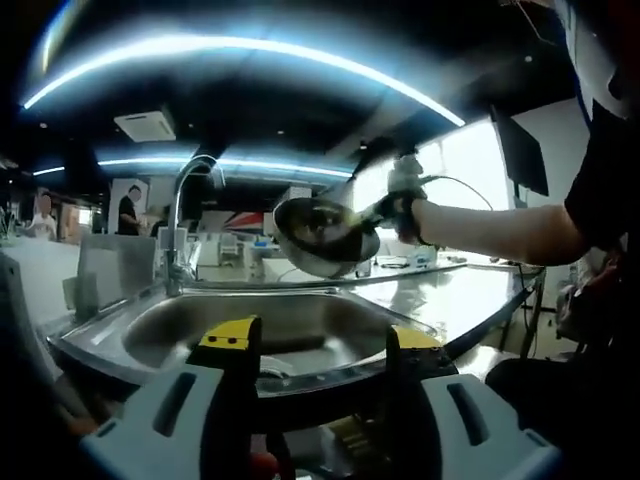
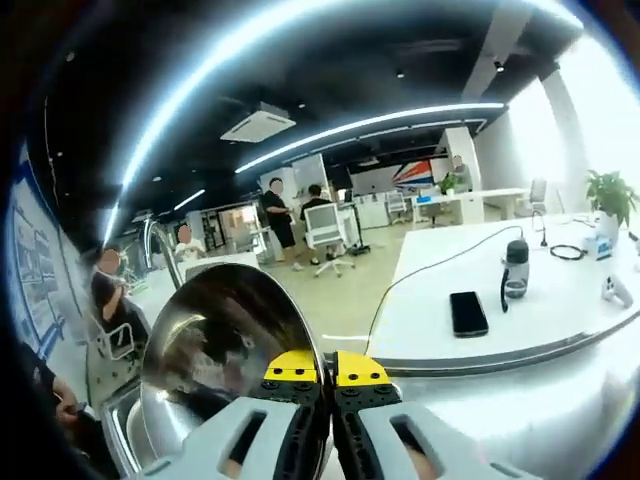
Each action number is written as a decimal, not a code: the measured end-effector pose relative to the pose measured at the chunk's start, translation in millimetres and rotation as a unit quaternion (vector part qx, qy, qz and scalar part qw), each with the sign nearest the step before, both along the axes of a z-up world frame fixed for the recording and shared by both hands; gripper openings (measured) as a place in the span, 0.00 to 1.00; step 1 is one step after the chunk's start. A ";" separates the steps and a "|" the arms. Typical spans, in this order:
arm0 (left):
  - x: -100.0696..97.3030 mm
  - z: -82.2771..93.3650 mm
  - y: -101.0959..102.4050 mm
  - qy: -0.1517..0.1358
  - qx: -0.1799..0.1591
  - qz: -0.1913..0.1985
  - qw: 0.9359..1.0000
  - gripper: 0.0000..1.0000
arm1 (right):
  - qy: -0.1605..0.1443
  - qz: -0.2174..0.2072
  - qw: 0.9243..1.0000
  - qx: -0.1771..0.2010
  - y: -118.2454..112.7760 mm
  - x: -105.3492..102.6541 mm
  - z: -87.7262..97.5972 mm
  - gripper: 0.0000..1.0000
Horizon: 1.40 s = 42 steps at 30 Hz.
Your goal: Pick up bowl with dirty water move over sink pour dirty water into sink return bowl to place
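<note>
A steel bowl (image 1: 318,236) hangs tilted above the steel sink (image 1: 300,325), its opening turned toward the left gripper view. My right gripper (image 1: 392,207), at the end of a person's arm, is shut on the bowl's rim. In the right gripper view the yellow-tipped right gripper (image 2: 327,372) pinches the rim of the shiny bowl (image 2: 215,350), with the sink (image 2: 115,425) below at the left. My left gripper (image 1: 320,340) stands open at the sink's near edge, with nothing between its fingers. I cannot tell whether water is in the bowl.
A curved faucet (image 1: 185,205) rises at the sink's back left. The steel counter (image 1: 455,290) runs to the right. A white table (image 2: 560,320) carries a phone (image 2: 468,312) and a bottle (image 2: 514,268). People stand in the office behind.
</note>
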<state>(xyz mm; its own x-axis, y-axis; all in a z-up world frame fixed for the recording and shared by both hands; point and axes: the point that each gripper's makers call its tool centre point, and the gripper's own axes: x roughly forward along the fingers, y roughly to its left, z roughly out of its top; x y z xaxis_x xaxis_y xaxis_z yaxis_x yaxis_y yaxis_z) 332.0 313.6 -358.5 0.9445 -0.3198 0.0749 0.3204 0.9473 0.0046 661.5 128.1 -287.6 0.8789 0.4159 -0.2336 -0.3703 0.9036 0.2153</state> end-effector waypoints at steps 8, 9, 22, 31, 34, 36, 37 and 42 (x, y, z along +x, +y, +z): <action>-6.1 3.5 -0.7 -0.002 0.002 0.005 1.000 0.50 | 0.043 0.007 0.999 0.022 -6.7 -6.4 -12.7 0.00; -6.4 4.4 -0.9 -0.002 0.004 0.005 1.000 0.50 | 0.042 0.006 0.999 0.020 -7.4 -6.9 -12.5 0.00; -13.0 5.8 3.5 -0.005 0.003 0.012 1.000 0.50 | 0.070 0.007 0.997 0.020 -16.2 -12.5 -18.8 0.00; -16.6 -0.9 7.9 0.002 0.003 0.017 1.000 0.50 | 0.095 0.011 0.995 0.021 -24.9 -17.9 -24.2 0.00; -16.3 -0.7 4.7 0.002 0.003 0.016 1.000 0.50 | 0.128 0.017 0.990 0.059 -27.1 -22.4 -25.1 0.00; -15.9 0.2 1.4 0.001 0.002 0.014 1.000 0.50 | 0.128 0.015 0.990 0.052 -34.5 -21.4 -25.8 0.00; -15.5 0.6 -1.1 0.000 0.001 0.013 1.000 0.50 | 0.130 0.016 0.990 0.055 -35.6 -21.8 -25.5 0.00; -13.0 0.8 -13.9 0.001 -0.001 0.004 1.000 0.50 | 0.145 0.017 0.988 0.054 -45.4 -21.6 -31.3 0.00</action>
